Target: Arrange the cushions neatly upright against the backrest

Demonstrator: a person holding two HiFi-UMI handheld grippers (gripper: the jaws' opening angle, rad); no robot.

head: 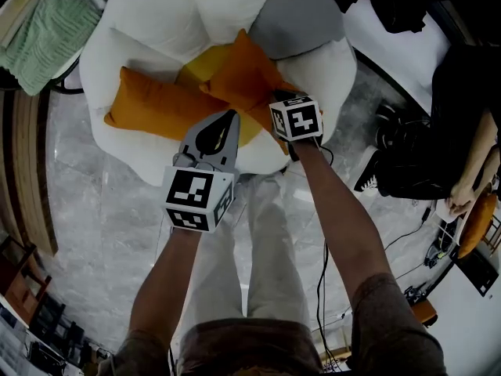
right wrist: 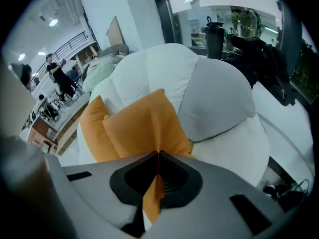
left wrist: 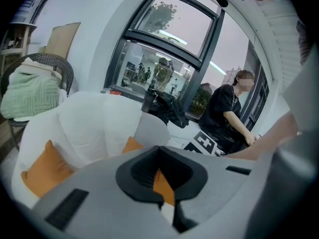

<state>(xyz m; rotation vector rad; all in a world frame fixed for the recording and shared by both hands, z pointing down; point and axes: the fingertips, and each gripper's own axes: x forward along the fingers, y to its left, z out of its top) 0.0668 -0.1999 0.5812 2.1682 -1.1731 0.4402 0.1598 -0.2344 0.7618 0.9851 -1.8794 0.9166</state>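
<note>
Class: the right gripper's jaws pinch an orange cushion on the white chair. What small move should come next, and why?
Probably lift the held orange cushion and tip it back toward the backrest: the right gripper has its jaws shut on a corner, and it lies slanted over the other orange cushion, not upright.

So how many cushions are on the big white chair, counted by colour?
Orange cushions: 2, the left orange cushion and the right orange cushion.
Grey cushions: 1, the grey cushion.
Total: 3.
</note>
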